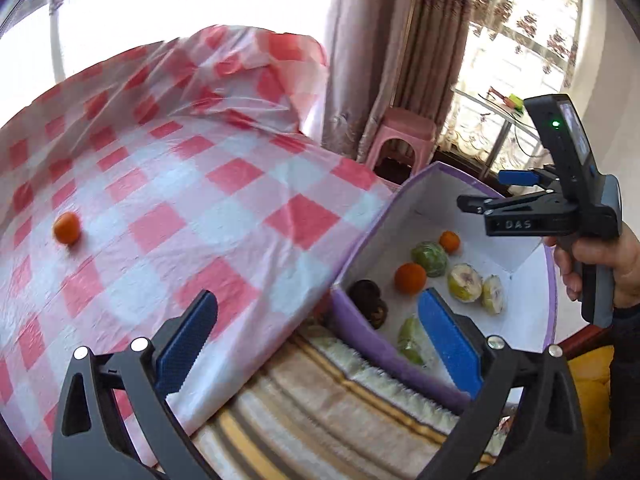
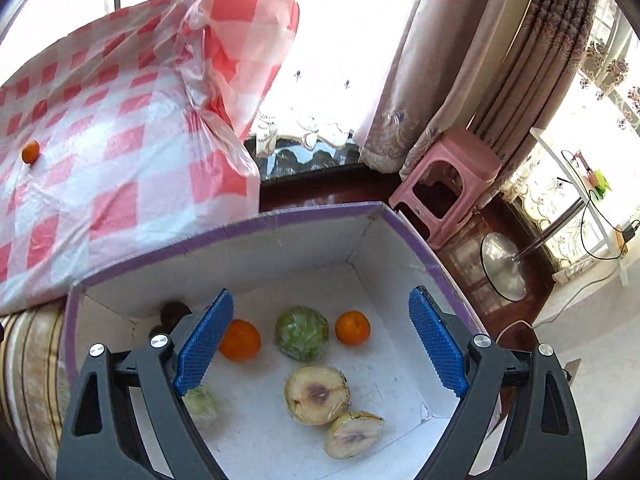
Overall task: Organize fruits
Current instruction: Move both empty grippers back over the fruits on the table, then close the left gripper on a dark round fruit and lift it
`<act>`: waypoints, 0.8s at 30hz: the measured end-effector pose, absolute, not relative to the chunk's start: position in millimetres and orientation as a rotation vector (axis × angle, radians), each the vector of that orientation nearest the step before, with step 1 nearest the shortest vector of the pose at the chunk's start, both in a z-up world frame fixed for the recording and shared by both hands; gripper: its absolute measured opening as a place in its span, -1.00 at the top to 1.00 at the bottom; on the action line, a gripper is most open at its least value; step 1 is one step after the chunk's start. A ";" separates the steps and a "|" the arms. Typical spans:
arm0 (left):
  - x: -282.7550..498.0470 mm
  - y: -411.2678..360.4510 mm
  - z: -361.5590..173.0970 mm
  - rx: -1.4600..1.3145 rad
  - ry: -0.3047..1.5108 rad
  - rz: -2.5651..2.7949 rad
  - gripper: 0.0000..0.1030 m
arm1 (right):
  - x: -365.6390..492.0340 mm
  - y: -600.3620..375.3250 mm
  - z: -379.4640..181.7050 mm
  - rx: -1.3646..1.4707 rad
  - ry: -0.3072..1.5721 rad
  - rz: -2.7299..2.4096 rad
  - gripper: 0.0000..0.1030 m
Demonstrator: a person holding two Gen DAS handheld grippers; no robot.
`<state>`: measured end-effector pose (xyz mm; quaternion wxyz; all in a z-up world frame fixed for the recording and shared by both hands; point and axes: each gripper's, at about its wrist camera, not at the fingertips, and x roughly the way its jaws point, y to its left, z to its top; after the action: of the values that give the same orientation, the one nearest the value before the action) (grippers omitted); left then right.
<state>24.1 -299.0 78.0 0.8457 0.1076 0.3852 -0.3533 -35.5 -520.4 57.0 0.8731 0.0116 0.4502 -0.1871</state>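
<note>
We judge the sorting nearly finished: most of the fruit already lies in the purple-edged box (image 2: 256,222), which sits just past the right edge of the checked cloth (image 1: 192,184) covering the bed, and only one orange (image 1: 67,228) is left out, alone near the cloth's far left side, well apart from the box. Counting inside the box in the right wrist view, we find two oranges (image 2: 239,340), one whole green fruit in wrap (image 2: 302,333), two cut pale halves (image 2: 317,395) showing brownish cores, another pale green wrapped piece (image 2: 204,406) partly hidden behind a finger, and two dark fruits (image 2: 174,312) in the near-left corner. That makes eight pieces in the box and one on the bed, so three oranges in all. Our left hand-held gripper (image 1: 316,344) hangs over the box's near edge with its jaws wide apart and nothing between them. Our right hand-held gripper (image 2: 322,344) hovers above the box, likewise spread and empty. What remains, we think, is fetching that last orange.
</note>
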 end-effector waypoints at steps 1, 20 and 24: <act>26.6 -285.3 69.8 0.206 0.814 -0.722 -0.93 | -34.2 -516.1 63.9 0.031 0.913 -0.377 -0.68; 31.9 -117.6 31.7 0.044 0.938 -0.446 -0.07 | 38.3 -287.2 60.2 -0.086 0.884 0.186 -0.35; 34.4 -114.9 24.5 0.039 0.956 -0.443 0.03 | 45.4 -252.8 51.3 -0.119 0.899 0.268 -0.33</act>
<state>34.4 -114.9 24.5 0.8642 0.0185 0.4562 -0.2113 45.4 -252.8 51.3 0.8902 -0.0572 0.4331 0.1291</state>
